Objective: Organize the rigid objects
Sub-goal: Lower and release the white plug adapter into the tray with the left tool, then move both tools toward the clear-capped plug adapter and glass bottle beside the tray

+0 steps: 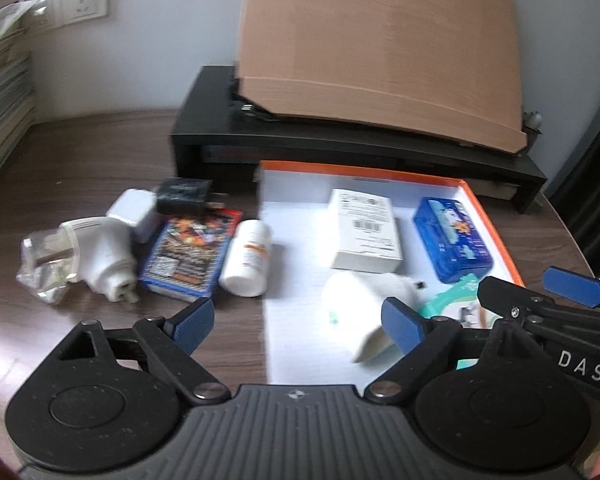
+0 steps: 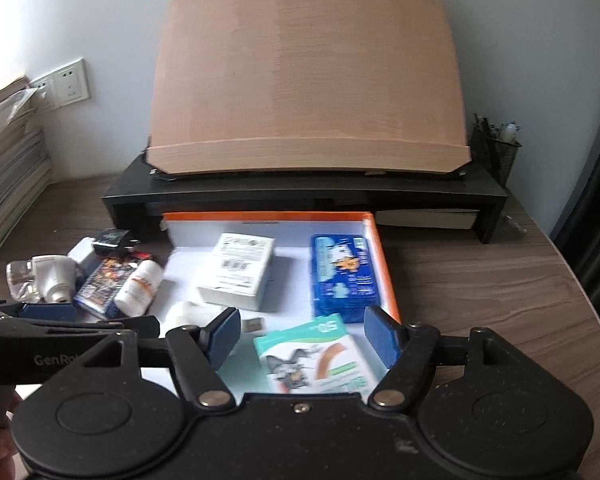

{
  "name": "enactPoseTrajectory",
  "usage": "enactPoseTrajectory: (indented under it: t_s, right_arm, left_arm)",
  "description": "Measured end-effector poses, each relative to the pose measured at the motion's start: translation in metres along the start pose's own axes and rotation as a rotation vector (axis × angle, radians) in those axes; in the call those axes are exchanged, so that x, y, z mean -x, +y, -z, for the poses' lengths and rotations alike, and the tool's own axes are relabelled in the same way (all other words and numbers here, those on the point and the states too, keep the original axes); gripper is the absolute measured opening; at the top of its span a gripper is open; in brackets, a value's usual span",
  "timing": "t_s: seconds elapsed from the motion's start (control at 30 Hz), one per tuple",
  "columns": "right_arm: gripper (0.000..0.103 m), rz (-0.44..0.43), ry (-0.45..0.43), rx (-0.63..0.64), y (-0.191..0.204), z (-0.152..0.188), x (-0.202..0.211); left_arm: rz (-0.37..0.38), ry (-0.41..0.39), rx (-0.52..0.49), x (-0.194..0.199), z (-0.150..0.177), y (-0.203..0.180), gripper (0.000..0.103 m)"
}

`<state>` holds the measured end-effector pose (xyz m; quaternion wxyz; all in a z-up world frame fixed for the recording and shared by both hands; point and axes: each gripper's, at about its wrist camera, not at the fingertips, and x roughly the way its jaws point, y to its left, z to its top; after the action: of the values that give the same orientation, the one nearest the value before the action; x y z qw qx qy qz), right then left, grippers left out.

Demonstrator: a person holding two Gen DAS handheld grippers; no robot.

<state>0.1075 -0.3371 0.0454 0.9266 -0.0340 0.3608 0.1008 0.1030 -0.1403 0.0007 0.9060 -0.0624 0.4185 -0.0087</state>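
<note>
Left wrist view: left gripper (image 1: pixel 299 321) has its jaws spread wide and holds nothing. Landmark is the orange-rimmed tray (image 1: pixel 490 216). Inside it: white box (image 1: pixel 366 236) at the middle, blue case (image 1: pixel 452 240) toward the right wall, white plug (image 1: pixel 364 300) at the near edge, green-and-white carton (image 1: pixel 456 300) at the near right corner. Outside the tray's left wall, on the wooden desk (image 1: pixel 80 152), lie the things not yet sorted: white bottle (image 1: pixel 247 258) just beside the wall, then a colourful card box (image 1: pixel 192 254), a white adapter (image 1: pixel 104 260), a clear packet (image 1: pixel 44 264), a white cube charger (image 1: pixel 134 214) and a black charger (image 1: pixel 186 196). The bottle lies on its side, long axis running away from the camera, ahead and slightly left of the open jaws. Right wrist view: right gripper (image 2: pixel 300 338) is also wide open and empty, hovering over the tray's near right corner with the carton (image 2: pixel 320 354) between and below its pads. Bottle (image 2: pixel 140 288) sits well to its left, past the tray wall, with the left gripper's body in between. Judgement: left gripper is the nearer one for the bottle; closing across its short width suits the axis.
</note>
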Motion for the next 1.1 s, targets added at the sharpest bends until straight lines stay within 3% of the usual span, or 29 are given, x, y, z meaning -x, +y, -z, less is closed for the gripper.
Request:
enactPoseTrajectory:
  t_s: [0.67,0.9,1.1]
  right_arm:
    - [0.083,-0.166,0.055,0.120,0.107,0.005,-0.013]
    - [0.087,-0.287,0.075,0.157,0.144,-0.001,-0.022]
    - [0.089,-0.326,0.025,0.337,0.185,-0.005,-0.036]
  left_arm:
    - [-0.168,0.013,0.187,0.030,0.020,0.122,0.094]
    - [-0.213,0.001,0.253,0.042,0.026,0.160,0.094]
    - [-0.245,-0.011,0.310,0.051,0.031,0.191,0.095]
